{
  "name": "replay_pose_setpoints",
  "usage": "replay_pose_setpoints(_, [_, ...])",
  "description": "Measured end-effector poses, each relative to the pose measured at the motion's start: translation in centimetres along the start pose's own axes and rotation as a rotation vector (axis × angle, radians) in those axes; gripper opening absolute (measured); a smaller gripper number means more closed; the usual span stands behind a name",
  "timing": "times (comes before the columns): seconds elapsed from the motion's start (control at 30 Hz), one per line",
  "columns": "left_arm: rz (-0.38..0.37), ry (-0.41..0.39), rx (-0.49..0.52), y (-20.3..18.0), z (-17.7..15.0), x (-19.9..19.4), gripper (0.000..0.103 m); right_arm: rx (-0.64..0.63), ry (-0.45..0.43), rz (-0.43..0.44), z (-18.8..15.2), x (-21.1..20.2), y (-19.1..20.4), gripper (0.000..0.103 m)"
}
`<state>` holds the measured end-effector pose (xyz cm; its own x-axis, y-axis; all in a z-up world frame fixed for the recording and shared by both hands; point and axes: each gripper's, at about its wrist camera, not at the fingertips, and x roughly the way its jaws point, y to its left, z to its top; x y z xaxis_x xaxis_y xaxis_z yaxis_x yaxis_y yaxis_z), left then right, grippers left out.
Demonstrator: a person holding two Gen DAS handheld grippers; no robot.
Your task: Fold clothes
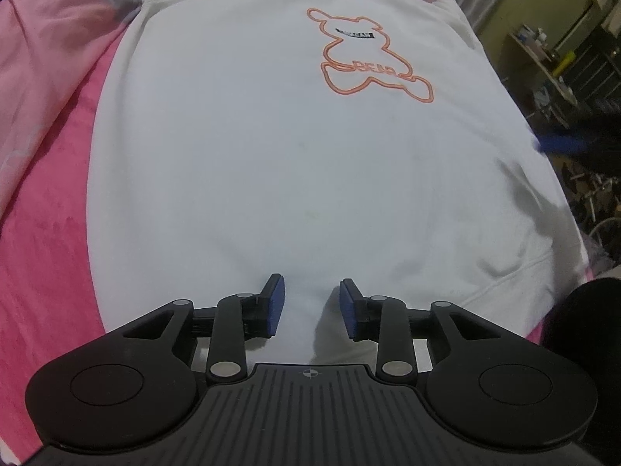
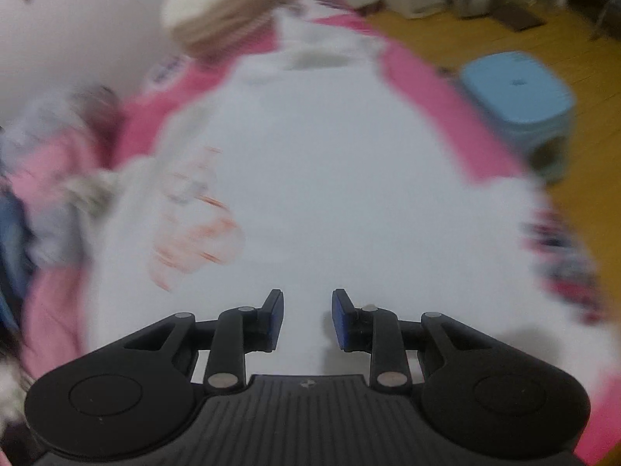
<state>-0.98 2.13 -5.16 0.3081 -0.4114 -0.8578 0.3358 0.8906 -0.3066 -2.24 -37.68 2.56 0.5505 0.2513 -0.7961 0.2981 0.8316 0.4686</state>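
Left wrist view: my left claw (image 1: 311,306) hangs released, blue pads apart with nothing between them, over the lower part of the white sweatshirt (image 1: 271,147). It lies flat, orange bear outline (image 1: 365,58) up, its hem toward me, reaching the bed's right edge. My right claw (image 2: 306,318) is also released, empty, above the same sweatshirt; that view is motion-blurred. Step in hand, I judge: picking a grasp on the hem or a side edge for the first fold. Do it well: pinch one layer stack at an edge, both claws level, lift and carry over evenly without dragging. The bed has a pink cover (image 1: 50,233), with folded clothes (image 2: 221,15) at the far end. Blue stool (image 2: 516,89) on wooden floor (image 2: 485,35) beside the bed; cluttered shelves (image 1: 551,58) past its right edge.
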Motion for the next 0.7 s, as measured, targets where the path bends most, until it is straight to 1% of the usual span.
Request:
replay_pose_setpoints(0.07, [-0.006,0.007,-0.007,0.1,0.0,0.0,0.032,0.042,-0.009,0.03,0.3,2.6,0.8,0.03])
replay_pose_setpoints(0.13, [-0.012,0.014,-0.011,0.2,0.1,0.1,0.032,0.076,-0.018,0.031,0.0,5.0,0.5,0.03])
replay_pose_setpoints(0.17, [-0.015,0.02,-0.008,0.3,0.2,0.1,0.032,0.086,-0.027,0.014,-0.1,5.8,0.3,0.03])
replay_pose_setpoints(0.2, [-0.019,0.029,-0.008,0.4,0.3,0.1,0.032,0.079,-0.055,-0.025,-0.5,5.8,-0.2,0.029])
replay_pose_setpoints(0.27, [-0.023,0.049,-0.032,0.9,0.8,-0.1,0.032,0.058,-0.147,-0.096,-1.7,5.1,-1.5,0.027])
replay_pose_setpoints(0.3, [-0.022,0.059,-0.044,1.1,1.0,-0.2,0.032,0.085,-0.183,-0.118,-2.0,4.4,-2.1,0.027])
replay_pose_setpoints(0.33, [-0.009,0.067,-0.042,1.2,1.4,-0.4,0.032,0.122,-0.211,-0.12,-1.8,3.7,-2.6,0.028])
replay_pose_setpoints(0.37, [0.015,0.072,-0.027,1.3,1.9,-0.6,0.032,0.139,-0.24,-0.135,-1.5,3.2,-2.9,0.029])
replay_pose_setpoints(0.4, [0.045,0.076,-0.008,1.2,2.5,-0.9,0.032,0.13,-0.267,-0.17,-1.2,2.9,-2.9,0.03])
replay_pose_setpoints(0.47, [0.118,0.075,0.048,0.9,3.9,-1.6,0.033,0.077,-0.316,-0.225,-0.7,2.4,-2.9,0.03])
replay_pose_setpoints(0.5, [0.143,0.076,0.08,0.7,4.8,-2.0,0.033,0.065,-0.328,-0.23,-0.5,2.3,-3.0,0.03])
replay_pose_setpoints(0.6, [0.205,0.058,0.156,-0.2,8.5,-3.2,0.036,0.092,-0.298,-0.152,-0.5,2.8,-3.6,0.03])
replay_pose_setpoints(0.67, [0.244,0.034,0.201,-0.9,10.9,-3.1,0.04,0.074,-0.281,-0.126,-0.6,3.0,-3.1,0.03])
replay_pose_setpoints(0.7, [0.264,0.02,0.225,-1.3,12.2,-2.9,0.041,0.055,-0.284,-0.115,-0.7,3.0,-2.7,0.03])
